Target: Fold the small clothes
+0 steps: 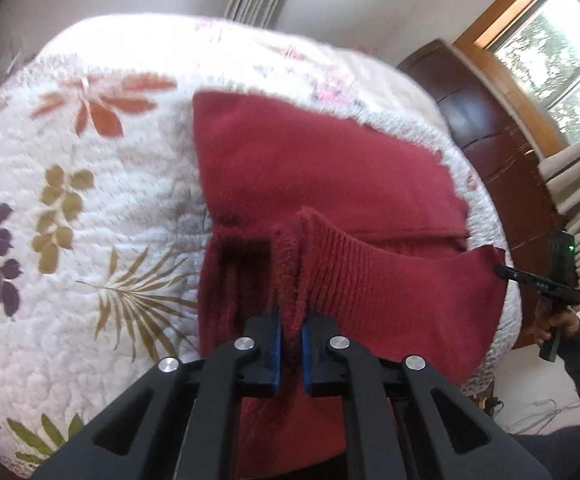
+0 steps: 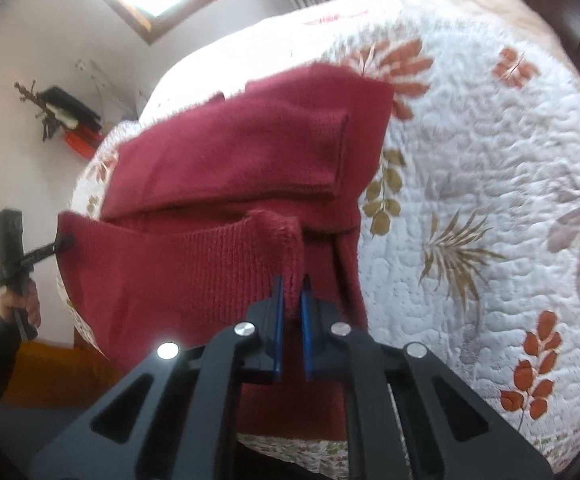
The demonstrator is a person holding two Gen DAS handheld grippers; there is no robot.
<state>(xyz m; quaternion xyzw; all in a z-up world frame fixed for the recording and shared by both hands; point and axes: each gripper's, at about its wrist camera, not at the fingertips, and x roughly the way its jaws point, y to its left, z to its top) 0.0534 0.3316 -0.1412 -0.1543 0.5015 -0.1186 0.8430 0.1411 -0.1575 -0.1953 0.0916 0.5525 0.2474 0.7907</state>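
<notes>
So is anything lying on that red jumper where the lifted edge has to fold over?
Nothing visible. The dark red knitted sweater lies bare on the white floral quilt, and both the left gripper and right gripper already pinch its ribbed hem.

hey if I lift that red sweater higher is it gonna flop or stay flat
Likely flop: the sweater already sags between the two hand-held grippers, left and right. Its thick knit looks fairly heavy, so the hem may stretch. Fuzzy fabric probably won't slip.

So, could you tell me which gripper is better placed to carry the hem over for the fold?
Neither alone, probably: the left gripper and right gripper each pinch an end of the red sweater's ribbed hem.
</notes>
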